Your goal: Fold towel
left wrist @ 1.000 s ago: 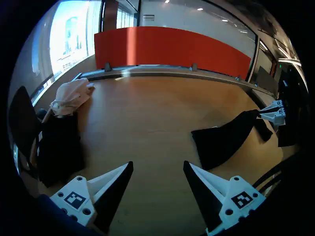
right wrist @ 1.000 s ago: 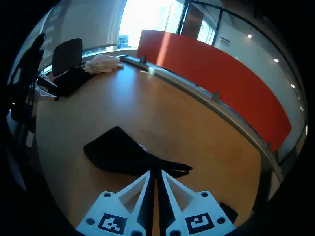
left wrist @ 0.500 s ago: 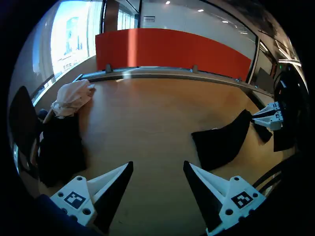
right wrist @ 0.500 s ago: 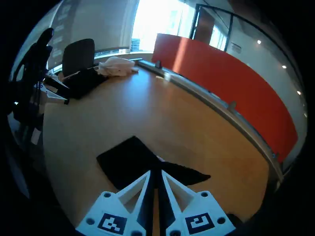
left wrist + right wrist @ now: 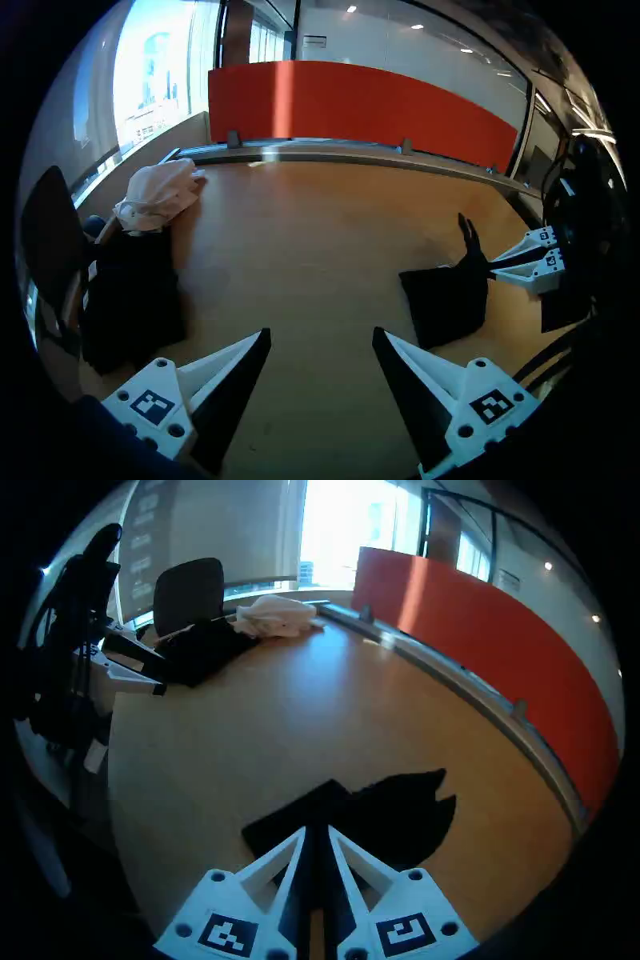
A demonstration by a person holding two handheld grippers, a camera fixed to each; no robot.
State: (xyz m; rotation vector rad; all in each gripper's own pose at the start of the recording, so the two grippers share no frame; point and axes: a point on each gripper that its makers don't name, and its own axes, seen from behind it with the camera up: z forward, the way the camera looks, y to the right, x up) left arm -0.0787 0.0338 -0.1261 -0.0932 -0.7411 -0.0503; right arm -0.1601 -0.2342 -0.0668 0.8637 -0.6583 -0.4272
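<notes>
Right now I'm partway through the first fold. My right tongs [image 5: 318,836] are pressed together on an edge of the black towel [image 5: 392,812], with dark cloth caught between the fingers. From the left gripper view, that pinched part peaks up off the wood while the rest lies flat below and just ahead of those tongs. My left tongs [image 5: 320,332] are spread wide and hold nothing; the towel sits ahead of them and off to their right.

As I judge it, the next move is to carry the lifted edge over the flat part, line it up with the far edge, lower it and let go. The left tongs could pin or smooth the cloth.

Room is good: bare table [image 5: 320,216] runs far ahead of the left tongs to the orange partition [image 5: 360,100]. A white cloth heap [image 5: 160,192] and a dark pile [image 5: 128,296] lie well apart, to their left. The table's edge runs near the right tongs' right side, so I'd fold away from it.
</notes>
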